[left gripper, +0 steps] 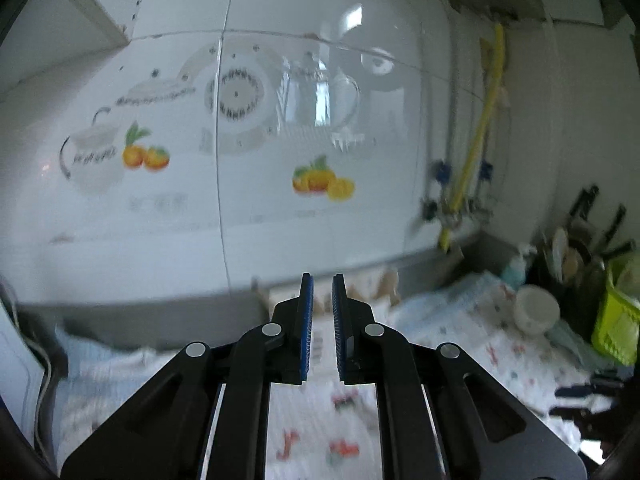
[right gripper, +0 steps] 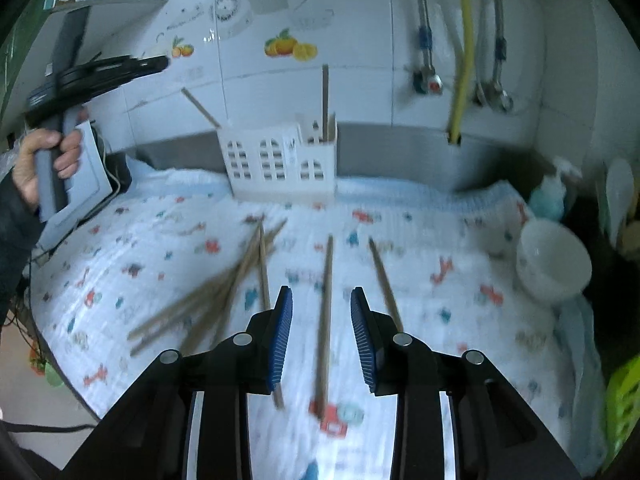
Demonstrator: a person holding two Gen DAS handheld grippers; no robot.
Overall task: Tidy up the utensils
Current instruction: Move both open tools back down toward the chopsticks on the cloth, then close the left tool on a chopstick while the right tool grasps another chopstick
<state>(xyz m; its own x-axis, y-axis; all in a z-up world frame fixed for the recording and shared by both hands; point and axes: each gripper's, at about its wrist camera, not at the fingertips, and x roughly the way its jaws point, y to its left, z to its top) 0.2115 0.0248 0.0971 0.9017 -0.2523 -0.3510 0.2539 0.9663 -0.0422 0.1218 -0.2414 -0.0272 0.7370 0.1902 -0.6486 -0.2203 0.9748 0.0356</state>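
Observation:
Several wooden chopsticks (right gripper: 224,292) lie in a loose pile on the patterned cloth (right gripper: 440,240). One chopstick (right gripper: 326,312) lies alone, and another (right gripper: 384,276) lies right of it. My right gripper (right gripper: 321,292) hovers open over the single chopstick, which shows between the blue pads (right gripper: 282,336) without touching them. A white utensil holder (right gripper: 276,164) with arched cut-outs stands at the back wall with a few chopsticks (right gripper: 325,96) in it. My left gripper (left gripper: 322,280) is shut and empty, aimed at the tiled wall. In the right wrist view a hand (right gripper: 48,152) holds it up at far left.
A white bowl (right gripper: 554,264) sits at the cloth's right edge, with a teal soap bottle (right gripper: 550,196) behind it. A green basket (left gripper: 616,320) and a dish rack fill the right corner. Hoses and a yellow pipe (right gripper: 464,40) hang on the wall. A white appliance (right gripper: 86,184) stands at left.

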